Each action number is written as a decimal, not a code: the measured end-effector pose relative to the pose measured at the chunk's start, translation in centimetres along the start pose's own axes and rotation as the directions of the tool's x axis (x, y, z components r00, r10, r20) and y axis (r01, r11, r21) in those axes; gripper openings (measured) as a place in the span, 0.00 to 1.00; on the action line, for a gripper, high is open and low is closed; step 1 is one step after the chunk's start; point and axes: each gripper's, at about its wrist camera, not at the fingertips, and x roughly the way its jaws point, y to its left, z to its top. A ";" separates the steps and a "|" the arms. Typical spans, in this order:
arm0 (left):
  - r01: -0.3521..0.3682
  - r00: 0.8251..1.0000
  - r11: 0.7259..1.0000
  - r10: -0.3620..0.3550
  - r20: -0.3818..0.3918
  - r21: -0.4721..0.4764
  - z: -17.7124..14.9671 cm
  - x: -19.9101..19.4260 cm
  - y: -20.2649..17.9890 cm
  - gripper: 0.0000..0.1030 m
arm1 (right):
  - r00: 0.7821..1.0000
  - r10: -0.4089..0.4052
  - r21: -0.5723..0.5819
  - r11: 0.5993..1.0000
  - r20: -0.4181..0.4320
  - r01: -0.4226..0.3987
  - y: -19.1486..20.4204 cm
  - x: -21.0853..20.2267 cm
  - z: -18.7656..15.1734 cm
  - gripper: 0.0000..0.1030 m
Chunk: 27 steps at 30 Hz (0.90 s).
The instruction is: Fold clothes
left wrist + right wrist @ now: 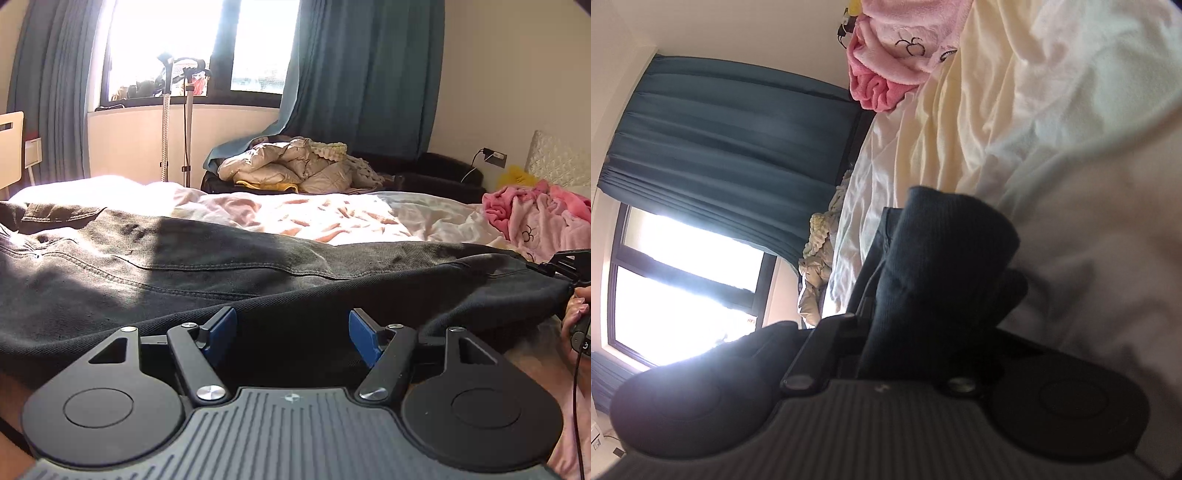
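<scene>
Now right gripper (912,280) fingers clenched on black denim garment (221,273), left gripper (291,332) released; could slip, bunching the fold

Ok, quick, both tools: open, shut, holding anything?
Left tool: open, blue pads apart at the edge of the black jeans, gripping nothing.
Right tool: shut on the jeans' dark fabric.

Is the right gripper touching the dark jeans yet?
Touching. The right wrist view shows the right gripper shut on a bunched fold of the jeans, with cloth running between its fingers.
</scene>
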 end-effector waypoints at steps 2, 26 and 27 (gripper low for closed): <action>0.031 0.999 0.999 -0.031 0.019 -0.011 0.7 -0.8 -0.1 0.69 | 1.000 0.020 0.014 1.000 0.020 -0.020 1.2 -0.5 0.1 0.06; -0.184 0.957 0.979 0.199 -0.209 0.092 1.2 11.8 -1.1 0.70 | 0.999 -0.009 0.030 1.000 0.037 0.007 1.2 -2.6 2.0 0.06; -0.186 0.957 0.978 0.202 -0.207 0.094 1.2 11.7 -1.1 0.70 | 0.999 -0.013 0.021 1.000 0.037 0.012 1.2 -2.6 2.0 0.06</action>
